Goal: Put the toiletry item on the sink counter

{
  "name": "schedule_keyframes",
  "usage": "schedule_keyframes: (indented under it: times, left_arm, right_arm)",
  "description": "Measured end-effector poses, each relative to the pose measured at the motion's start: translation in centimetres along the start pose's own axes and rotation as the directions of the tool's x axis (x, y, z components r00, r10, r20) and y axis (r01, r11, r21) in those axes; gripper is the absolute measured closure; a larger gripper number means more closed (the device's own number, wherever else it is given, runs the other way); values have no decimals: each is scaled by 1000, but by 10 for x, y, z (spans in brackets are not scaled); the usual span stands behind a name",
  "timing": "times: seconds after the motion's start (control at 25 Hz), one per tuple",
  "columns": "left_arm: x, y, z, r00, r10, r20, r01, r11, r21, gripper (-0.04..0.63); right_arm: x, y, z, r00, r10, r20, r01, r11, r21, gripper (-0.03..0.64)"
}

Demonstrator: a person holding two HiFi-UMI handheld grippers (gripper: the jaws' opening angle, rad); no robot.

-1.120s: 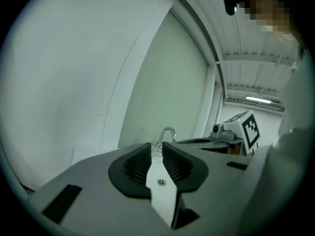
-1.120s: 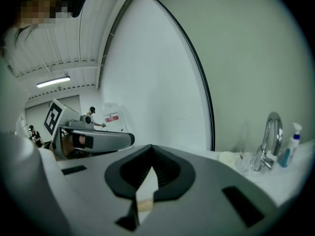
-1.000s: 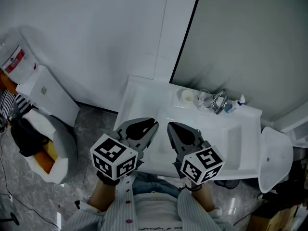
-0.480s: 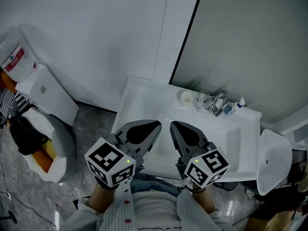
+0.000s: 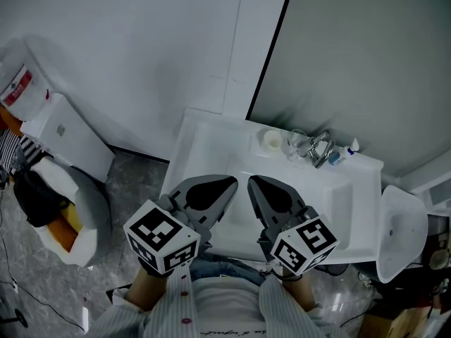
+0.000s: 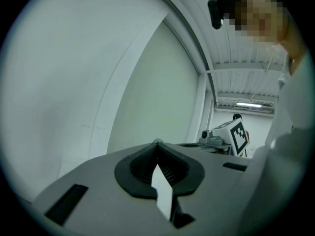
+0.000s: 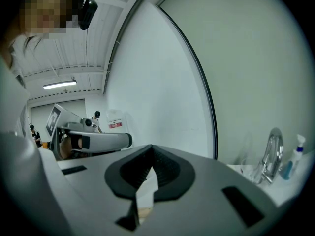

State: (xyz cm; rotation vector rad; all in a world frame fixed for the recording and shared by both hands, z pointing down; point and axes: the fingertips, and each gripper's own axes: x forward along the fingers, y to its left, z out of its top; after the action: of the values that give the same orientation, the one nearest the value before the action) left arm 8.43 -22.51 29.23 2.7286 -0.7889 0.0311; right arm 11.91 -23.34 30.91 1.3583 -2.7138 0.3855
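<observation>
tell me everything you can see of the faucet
The faucet looks like shiny chrome metal, with a curved spout arching over the basin. It stands upright on the back rim of the white sink, just in front of the grey wall panel. A clear glass stands close on one side and a small blue bottle on the other; whether either touches it cannot be told. No water shows.

A white wall (image 5: 141,48) is set left of the grey-green wall panel (image 5: 366,55) and is parted from it by a black strip (image 5: 268,62). Grey marbled floor (image 5: 134,182) is seen lower left of the panel. A lit ceiling strip light (image 6: 253,103) is shown to its right in the left gripper view.
</observation>
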Motion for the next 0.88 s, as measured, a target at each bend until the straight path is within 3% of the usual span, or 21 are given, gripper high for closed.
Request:
schedule_keyframes:
  times: [0.88]
  left_arm:
    - [10,14,-3,1000,-1,-12,1,1000,-25,578]
  right_arm:
    - [11,-9,-7,1000,0,-31,1,1000,5,607]
